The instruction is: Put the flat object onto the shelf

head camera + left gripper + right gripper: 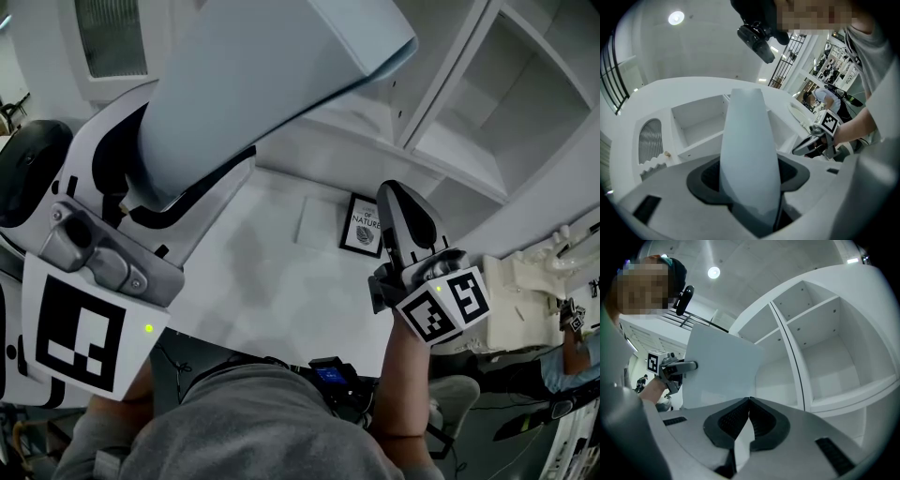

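A white shelf unit point(525, 103) stands behind a white table point(253, 281). The left gripper point(178, 192) clamps a pale blue flat board point(272, 66) held up before the shelves. The right gripper point(398, 202) hovers with its jaws pressed together, empty.

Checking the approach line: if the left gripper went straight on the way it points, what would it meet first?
Probably the white shelf unit: the left gripper, shut on the flat panel, points toward it, so the panel's far edge would arrive first. The panel hides the exact spot; depth is unclear.
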Tool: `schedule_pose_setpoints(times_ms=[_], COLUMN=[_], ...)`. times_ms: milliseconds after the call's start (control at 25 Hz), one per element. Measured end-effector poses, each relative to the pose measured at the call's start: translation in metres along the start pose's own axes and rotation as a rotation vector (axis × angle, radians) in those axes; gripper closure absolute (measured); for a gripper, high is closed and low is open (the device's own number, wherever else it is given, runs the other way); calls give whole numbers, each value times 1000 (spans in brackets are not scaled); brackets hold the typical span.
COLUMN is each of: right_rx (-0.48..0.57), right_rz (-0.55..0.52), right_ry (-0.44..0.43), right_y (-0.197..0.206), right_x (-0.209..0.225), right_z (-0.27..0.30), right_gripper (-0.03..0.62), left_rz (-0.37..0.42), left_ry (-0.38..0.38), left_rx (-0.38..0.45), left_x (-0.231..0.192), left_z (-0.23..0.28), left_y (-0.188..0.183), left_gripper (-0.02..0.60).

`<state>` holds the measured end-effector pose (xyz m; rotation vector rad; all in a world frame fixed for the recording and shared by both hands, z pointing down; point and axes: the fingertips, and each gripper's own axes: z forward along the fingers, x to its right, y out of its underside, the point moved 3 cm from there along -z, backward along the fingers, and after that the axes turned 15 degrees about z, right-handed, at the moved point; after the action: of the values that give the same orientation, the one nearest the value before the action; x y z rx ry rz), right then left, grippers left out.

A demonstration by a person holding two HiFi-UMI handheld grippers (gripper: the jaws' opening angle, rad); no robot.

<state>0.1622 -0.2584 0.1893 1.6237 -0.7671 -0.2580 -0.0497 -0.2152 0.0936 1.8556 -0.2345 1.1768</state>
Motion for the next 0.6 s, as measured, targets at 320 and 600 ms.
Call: schedule_pose_setpoints(times_ms=[320,600], right_rx=[4,10], right_rz=[-3,-5], right_ry=[-9,-12], right_y=[-2,-3], right_x=[-4,-2], right_z=[2,4], right_gripper=[566,566], left_rz=[26,86], left_ry=[14,-15], left_rx=[6,42], left_x=[-5,-18], left_z=[-1,1], left_y=[-9,-21], left_gripper=[308,308])
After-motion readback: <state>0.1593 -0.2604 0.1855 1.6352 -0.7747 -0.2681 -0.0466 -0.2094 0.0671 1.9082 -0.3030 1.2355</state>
